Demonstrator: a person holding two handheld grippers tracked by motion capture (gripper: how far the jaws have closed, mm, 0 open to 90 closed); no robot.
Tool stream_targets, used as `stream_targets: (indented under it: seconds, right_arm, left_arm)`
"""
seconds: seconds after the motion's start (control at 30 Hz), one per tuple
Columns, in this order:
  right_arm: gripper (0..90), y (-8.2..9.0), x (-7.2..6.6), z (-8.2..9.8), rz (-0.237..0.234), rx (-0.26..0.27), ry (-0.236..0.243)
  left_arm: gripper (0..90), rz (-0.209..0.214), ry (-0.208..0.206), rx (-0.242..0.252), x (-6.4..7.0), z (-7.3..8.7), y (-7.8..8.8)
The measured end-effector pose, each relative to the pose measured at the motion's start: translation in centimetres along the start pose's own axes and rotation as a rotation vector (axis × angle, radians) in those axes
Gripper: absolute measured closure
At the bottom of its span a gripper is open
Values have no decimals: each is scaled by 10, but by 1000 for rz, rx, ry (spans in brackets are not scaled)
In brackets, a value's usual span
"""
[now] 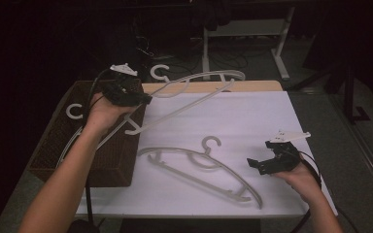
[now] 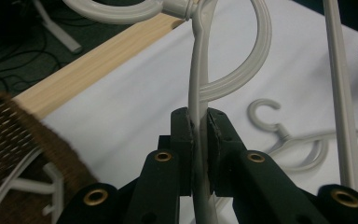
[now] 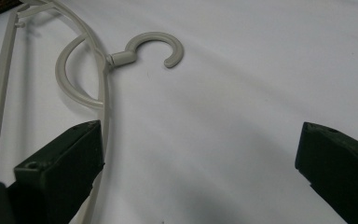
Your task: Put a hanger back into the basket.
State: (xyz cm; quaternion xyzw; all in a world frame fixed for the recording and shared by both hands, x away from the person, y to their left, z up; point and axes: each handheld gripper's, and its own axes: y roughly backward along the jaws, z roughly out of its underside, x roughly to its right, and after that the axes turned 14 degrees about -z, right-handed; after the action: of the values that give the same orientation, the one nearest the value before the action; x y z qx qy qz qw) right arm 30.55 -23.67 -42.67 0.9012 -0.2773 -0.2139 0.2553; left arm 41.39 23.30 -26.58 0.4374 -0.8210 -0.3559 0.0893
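Your left hand-held gripper (image 1: 143,99) is clenched on the raised hanger (image 1: 194,92); carry it level and set it beside the flat hanger (image 1: 201,170). Your right hand-held gripper (image 1: 255,165) gapes empty.

Dim overall. High view: room behind the table (image 1: 252,121) nearly black, white cover is the brightest patch, no glare, image soft and grainy. Shadows under the lying hanger (image 1: 201,167) faint and diffuse. Left gripper view: near jaws and the clamped hanger (image 2: 199,88) fairly sharp, the basket (image 2: 14,140) at left edge blurred, background dark. Right gripper view: jaws dark, slightly soft; broad soft shadow on the cover between them.
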Motion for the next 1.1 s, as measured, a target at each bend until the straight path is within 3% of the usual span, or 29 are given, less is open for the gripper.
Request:
stream_targets:
  seconds: [0.5, 0.6, 0.8, 1.1]
  right_arm:
    - [7, -1, 2, 0, 12, -1, -13]
    - [7, -1, 2, 0, 14, -1, -16]
    - [7, -1, 2, 0, 17, 0, -19]
    - [8, -2, 2, -2, 23, 2, -27]
  left_arm:
    - [825, -148, 71, 12, -73, 61, 51]
    - [825, -167, 82, 13, -81, 70, 57]
    - [825, -231, 109, -1, -108, 104, 73]
    - [825, -302, 145, -31, -133, 145, 91]
